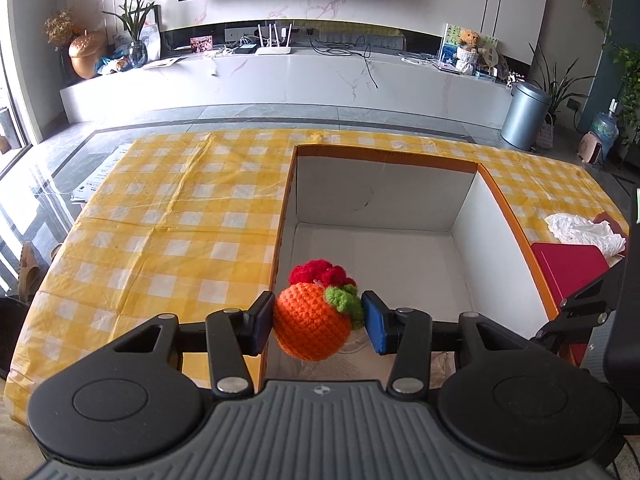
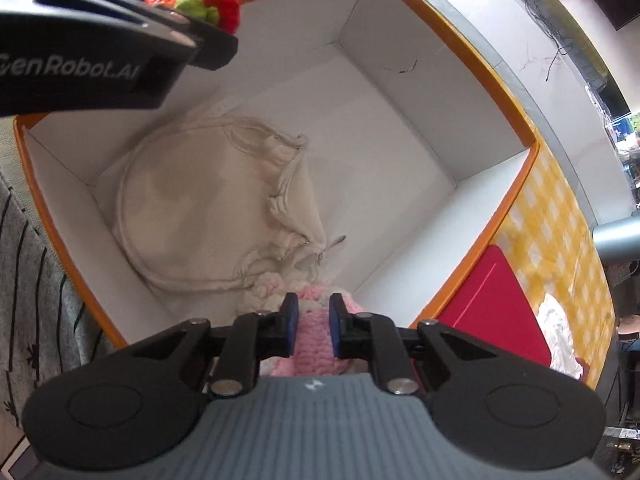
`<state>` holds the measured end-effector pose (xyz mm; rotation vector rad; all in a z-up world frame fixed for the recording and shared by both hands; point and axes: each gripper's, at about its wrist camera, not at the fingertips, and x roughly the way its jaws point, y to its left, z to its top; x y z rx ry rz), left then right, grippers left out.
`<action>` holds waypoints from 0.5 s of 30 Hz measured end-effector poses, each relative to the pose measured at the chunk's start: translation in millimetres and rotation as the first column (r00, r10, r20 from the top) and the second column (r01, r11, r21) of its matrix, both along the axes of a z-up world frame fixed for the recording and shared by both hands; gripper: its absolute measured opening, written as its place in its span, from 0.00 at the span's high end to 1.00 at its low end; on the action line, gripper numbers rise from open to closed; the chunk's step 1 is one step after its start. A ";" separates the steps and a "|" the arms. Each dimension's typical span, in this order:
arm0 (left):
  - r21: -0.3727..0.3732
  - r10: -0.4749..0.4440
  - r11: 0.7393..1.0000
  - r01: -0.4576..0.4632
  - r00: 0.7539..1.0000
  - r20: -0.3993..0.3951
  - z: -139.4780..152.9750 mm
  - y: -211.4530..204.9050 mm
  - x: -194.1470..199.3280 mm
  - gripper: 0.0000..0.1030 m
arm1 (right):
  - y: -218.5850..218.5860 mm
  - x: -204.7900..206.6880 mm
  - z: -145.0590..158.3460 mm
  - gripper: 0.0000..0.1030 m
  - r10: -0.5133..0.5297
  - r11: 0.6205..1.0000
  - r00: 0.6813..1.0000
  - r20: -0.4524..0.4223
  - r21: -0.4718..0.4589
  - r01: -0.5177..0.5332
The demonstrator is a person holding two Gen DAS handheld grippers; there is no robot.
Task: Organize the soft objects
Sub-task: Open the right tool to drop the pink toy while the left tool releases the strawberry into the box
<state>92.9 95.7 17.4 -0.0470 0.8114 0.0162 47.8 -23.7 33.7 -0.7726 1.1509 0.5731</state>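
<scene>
Crocheted orange toy (image 1: 310, 326) sits clamped in left gripper (image 1: 318, 322) jaws over box (image 1: 516, 232), not yet dropped; cream pouch (image 2: 200, 208) already inside, right gripper (image 2: 313, 330) jaws clamped on pink knit (image 2: 314, 340), lower centre.

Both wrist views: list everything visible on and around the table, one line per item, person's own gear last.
Box: one, orange outside, white inside, on the table.
Cloth bag: one, cream, flat on the box floor.
Crocheted orange toy: one, orange with green and red tufts, held over the box's near edge.
Pink knitted item: one, pink and white, at the box's near wall.
Tablecloth: one, yellow-white check.
Red flat item: one, right of the box.
White crumpled item: one, beside the red item.
Bin: one, grey, on the floor.
Left gripper: fingers clamp the orange toy.
Right gripper: fingers on the pink item.
</scene>
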 end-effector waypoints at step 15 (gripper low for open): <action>0.122 -0.221 0.969 0.215 0.975 0.034 -19.3 -36.6 13.4 0.48 | -64.5 22.8 58.4 0.66 -0.307 0.859 0.924 0.227 0.483 0.167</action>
